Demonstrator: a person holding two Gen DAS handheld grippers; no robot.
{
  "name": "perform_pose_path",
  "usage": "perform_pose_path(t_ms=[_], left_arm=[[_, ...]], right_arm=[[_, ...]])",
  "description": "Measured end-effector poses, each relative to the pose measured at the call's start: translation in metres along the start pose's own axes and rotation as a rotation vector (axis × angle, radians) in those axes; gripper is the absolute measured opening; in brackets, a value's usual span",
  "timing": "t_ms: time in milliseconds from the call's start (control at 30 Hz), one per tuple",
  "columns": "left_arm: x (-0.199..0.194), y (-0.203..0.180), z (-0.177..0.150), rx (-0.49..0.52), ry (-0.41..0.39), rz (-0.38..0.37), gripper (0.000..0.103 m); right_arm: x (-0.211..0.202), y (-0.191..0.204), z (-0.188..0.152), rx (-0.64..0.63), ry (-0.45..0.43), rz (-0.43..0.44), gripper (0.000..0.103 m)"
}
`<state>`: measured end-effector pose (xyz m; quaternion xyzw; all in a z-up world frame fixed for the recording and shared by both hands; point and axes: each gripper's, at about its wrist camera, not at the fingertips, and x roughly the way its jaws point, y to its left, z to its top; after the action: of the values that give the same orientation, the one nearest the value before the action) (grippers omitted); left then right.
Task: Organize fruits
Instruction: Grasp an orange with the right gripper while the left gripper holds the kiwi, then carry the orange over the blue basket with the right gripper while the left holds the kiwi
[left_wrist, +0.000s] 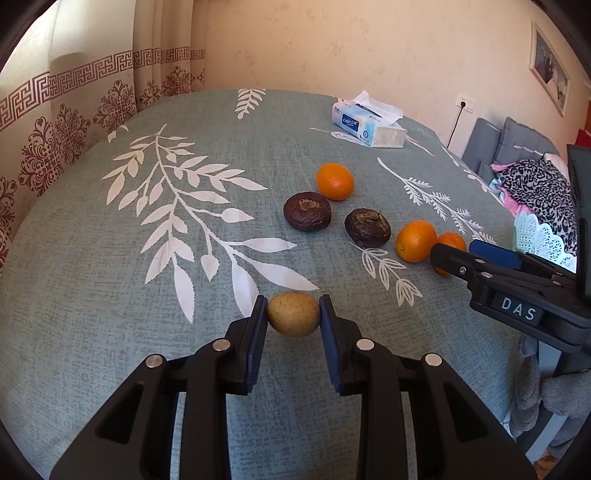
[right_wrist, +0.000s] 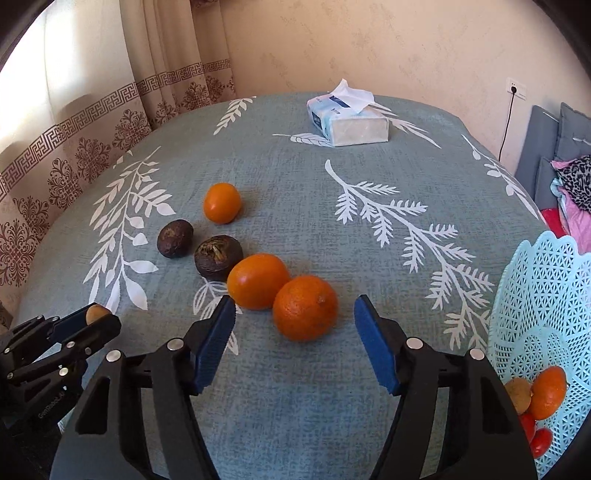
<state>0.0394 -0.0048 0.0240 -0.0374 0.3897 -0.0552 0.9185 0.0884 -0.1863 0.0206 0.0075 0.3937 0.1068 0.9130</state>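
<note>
The right claw (right_wrist: 295, 341), spread wide, faces a round orange tangerine (right_wrist: 305, 308) on the leaf-patterned bench (right_wrist: 295, 177), dead ahead; the left claw (left_wrist: 293, 319) pinches a small tan-brown fruit (left_wrist: 293, 314).

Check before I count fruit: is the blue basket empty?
Not empty. The basket holds an orange, a brownish fruit and red fruits.

A: Left wrist view? Looking down along its fingers, close over the tablecloth (left_wrist: 110, 332).
B: Right wrist view is angling likewise; both are sharing the oranges (right_wrist: 305, 313) and tissue pack (left_wrist: 367, 123).
</note>
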Motion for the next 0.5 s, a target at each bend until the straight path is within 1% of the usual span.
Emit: perform_pose_path(t_ms=[67,133,167,200,233,333,500], left_arm=[[0.0,0.0,0.0,-0.001,0.001,-0.001,0.029],[0.0,0.0,0.0,0.001,0.001,-0.002,0.029],[0.0,0.0,0.0,0.002,0.001,-0.002,0.029],[0.0,0.0,0.0,0.003,0.001,-0.002,0.029],[0.0,0.0,0.0,0.003,0.002,-0.001,0.029],[0.0,-0.001,0.0,0.003,0.001,0.0,0.029],[0.0,-0.001,0.0,0.005,0.002,0.005,0.029]], right_arm=[[0.006,-0.002,-0.001,0.004,0.018,-0.007,0.064],[0.011,-0.003,-0.001,0.004,0.034,-0.009,0.059],[0.013,-0.003,-0.002,0.004,0.036,-0.006,0.059],[0.014,-0.003,-0.002,0.0,0.04,-0.008,0.055],[0.015,-0.002,-0.002,-0.005,0.045,-0.007,0.048],[0.017,-0.001,-0.003,-0.008,0.053,-0.01,0.04],[0.007,-0.001,-0.004,0.002,0.046,0.006,0.04]])
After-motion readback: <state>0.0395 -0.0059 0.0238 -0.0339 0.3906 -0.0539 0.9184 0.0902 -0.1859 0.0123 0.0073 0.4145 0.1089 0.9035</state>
